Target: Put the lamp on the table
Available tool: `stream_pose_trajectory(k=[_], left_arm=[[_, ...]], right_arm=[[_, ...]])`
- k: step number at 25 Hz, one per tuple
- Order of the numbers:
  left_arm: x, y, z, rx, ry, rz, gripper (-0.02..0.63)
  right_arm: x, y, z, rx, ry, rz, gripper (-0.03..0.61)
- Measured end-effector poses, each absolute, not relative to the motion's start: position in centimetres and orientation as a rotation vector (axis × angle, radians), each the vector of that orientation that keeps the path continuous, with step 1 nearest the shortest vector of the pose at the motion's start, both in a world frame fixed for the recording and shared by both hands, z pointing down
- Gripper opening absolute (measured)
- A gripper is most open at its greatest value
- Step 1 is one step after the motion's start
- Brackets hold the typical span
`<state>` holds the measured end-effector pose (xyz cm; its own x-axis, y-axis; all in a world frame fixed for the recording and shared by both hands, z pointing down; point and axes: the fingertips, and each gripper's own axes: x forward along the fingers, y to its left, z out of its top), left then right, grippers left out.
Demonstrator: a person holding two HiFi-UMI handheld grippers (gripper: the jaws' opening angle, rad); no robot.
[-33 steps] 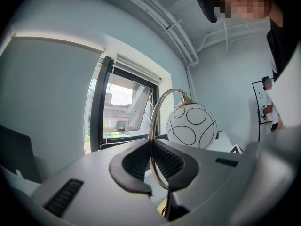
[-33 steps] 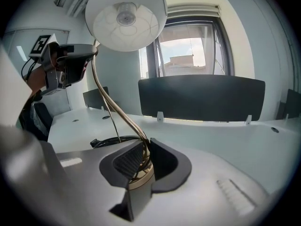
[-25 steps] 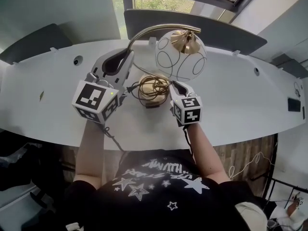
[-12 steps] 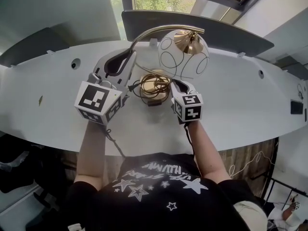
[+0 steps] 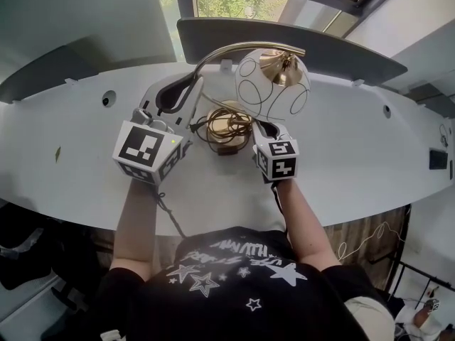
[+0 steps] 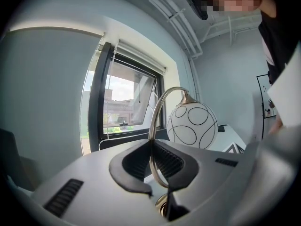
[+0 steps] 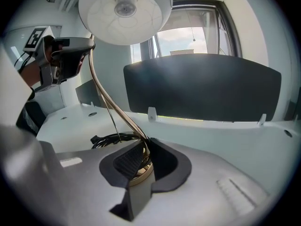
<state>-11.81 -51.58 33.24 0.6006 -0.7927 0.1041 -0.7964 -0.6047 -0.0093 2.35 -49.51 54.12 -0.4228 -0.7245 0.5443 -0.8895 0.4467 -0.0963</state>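
The lamp has a white globe shade (image 5: 274, 84) with black circle lines, an arched brass stem (image 5: 234, 48) and a round brass base (image 5: 226, 125). The base is low over the white table (image 5: 355, 148); I cannot tell if it touches. My left gripper (image 5: 186, 92) is shut on the stem's rising part, and the stem (image 6: 155, 121) runs up between its pads toward the globe (image 6: 193, 126). My right gripper (image 5: 260, 128) is shut on the base (image 7: 138, 172), where the stem starts. The globe (image 7: 124, 11) hangs above it.
The lamp's dark cord (image 5: 212, 130) lies coiled round the base, also seen as the cord (image 7: 110, 139). A dark panel (image 5: 284, 38) stands along the table's far edge, with a window behind it. Round cable holes (image 5: 108, 99) sit in the tabletop to the left.
Both grippers keep their hold on the lamp. The lamp and grippers sit slightly farther from me in the head view.
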Motion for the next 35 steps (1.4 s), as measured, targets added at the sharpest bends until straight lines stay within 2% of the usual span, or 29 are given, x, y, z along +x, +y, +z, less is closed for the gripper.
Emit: stream_pose_trajectory(k=[15,31,35], left_arm=[[-11.9,-50.4,33.7,2.776,-1.357,0.183,0.031],[-11.9,-49.7,33.4,2.781,-1.449,0.044,0.032],[-12.3,-49.1,33.2,2.782,-1.509,0.034,0.039]], right_arm=[[2.3,-49.2,55.0,1.348,-2.271,0.496,0.044],[2.1,-48.5,54.8,1.368,-2.251,0.481,0.044],[1.8,-48.2,54.2,1.370,-2.272,0.468,0.091]])
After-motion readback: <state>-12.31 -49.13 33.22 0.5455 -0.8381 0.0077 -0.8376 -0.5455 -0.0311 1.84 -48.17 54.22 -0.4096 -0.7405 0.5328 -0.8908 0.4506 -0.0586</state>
